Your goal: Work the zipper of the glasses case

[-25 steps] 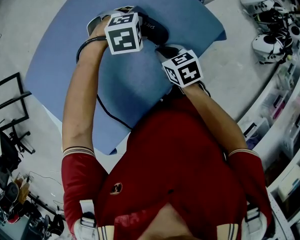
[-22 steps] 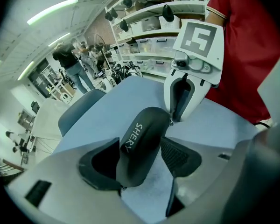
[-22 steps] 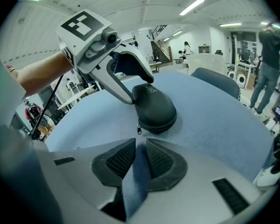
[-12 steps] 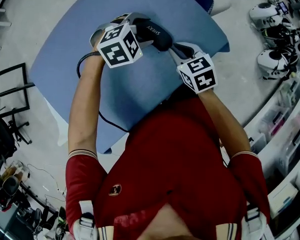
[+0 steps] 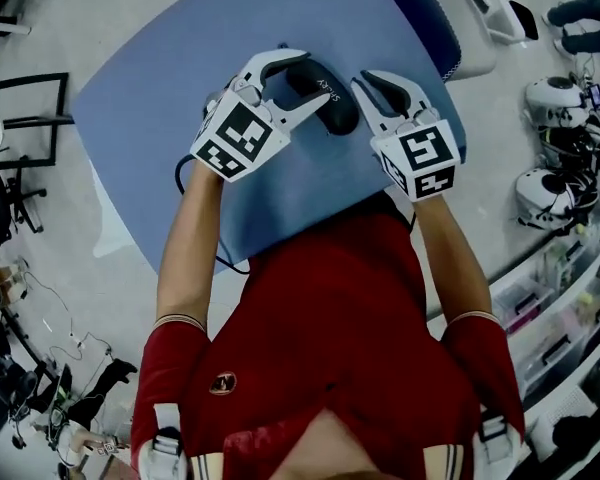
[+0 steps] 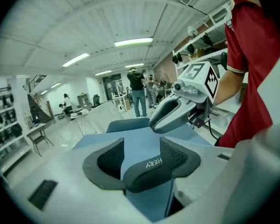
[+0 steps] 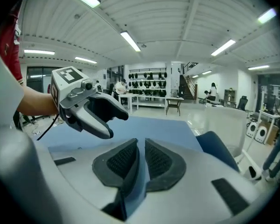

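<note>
The glasses case [image 5: 332,103] is the one small box that matters here. It is dark, long and rounded, with white letters on its side. It looks closed, so what is inside cannot be seen. Its zipper is too small to make out. The case is in the upper middle of the head view, over the blue mat [image 5: 160,118].

The left gripper [image 5: 308,78] holds one end of the case. In the left gripper view its jaws stand apart, and the dark end of the case [image 6: 149,171] is squeezed between the two pads, low in the middle of the frame.

The right gripper [image 5: 368,80] is just to the right of the case in the head view. I cannot tell if it touches the case. Its jaws have just been closing a little. In the right gripper view they are almost together, with only a thin gap. Nothing is in that gap, and only the blue mat shows through it.

At the lower right of the head view there are clear boxes [image 5: 540,303] on shelves. What is in them is too small to tell.
</note>
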Available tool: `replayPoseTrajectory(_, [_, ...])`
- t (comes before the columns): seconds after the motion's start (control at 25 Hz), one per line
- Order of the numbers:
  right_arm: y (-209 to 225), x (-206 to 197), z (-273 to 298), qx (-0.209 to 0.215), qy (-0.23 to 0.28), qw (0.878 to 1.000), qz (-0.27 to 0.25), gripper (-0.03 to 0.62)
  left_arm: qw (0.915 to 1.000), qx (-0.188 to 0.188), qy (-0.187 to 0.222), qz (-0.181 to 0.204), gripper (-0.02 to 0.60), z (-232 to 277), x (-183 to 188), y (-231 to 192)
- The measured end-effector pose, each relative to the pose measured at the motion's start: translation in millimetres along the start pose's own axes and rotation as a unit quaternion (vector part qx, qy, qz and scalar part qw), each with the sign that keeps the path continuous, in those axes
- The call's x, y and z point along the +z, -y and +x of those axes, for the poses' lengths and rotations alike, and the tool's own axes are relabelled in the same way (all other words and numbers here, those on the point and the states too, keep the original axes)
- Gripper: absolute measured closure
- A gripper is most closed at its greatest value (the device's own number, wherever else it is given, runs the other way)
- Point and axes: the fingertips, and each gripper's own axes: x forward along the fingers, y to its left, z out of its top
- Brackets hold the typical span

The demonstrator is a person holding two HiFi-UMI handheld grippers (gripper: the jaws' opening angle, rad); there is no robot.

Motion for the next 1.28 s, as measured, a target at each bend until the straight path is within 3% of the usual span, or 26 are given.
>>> replayPoseTrajectory(0.2, [4.2, 30.5, 17.0, 0.058, 0.053, 0.997, -0.022, 0.559, 0.9921, 0.086, 0.052, -0.076, 0.358, -11.1, 13.8, -22.2])
replayPoseTrajectory(0.44, [1.5, 52.0, 25.0, 0.13, 0.1, 0.986, -0.038, 0.583, 0.9637, 0.196, 0.104, -0.149, 0.436, -32.3, 24.9, -43.6])
replayPoseTrajectory(0.72, [-11.5, 69.4, 7.9, 0.204, 0.171, 0.963, -0.036, 0.594, 0.9296, 0.293, 0.132, -0.181, 0.525, -46.6, 34.1, -32.4])
replayPoseTrajectory(1.0, [-31.8, 75.1, -14.1, 0.24, 0.216, 0.946, -0.016, 0.594, 0.8965, 0.362, 0.158, -0.202, 0.569, -66.0, 36.3, -9.6])
replayPoseTrajectory(1.16, [-45.0, 71.7, -23.6, 0.245, 0.226, 0.943, -0.021, 0.594, 0.8858, 0.38, 0.172, -0.203, 0.574, -77.7, 36.4, 5.7])
replayPoseTrajectory(1.28, [-56.3, 67.1, -33.4, 0.241, 0.228, 0.943, -0.025, 0.595, 0.883, 0.386, 0.18, -0.198, 0.574, -87.5, 36.3, 19.0])
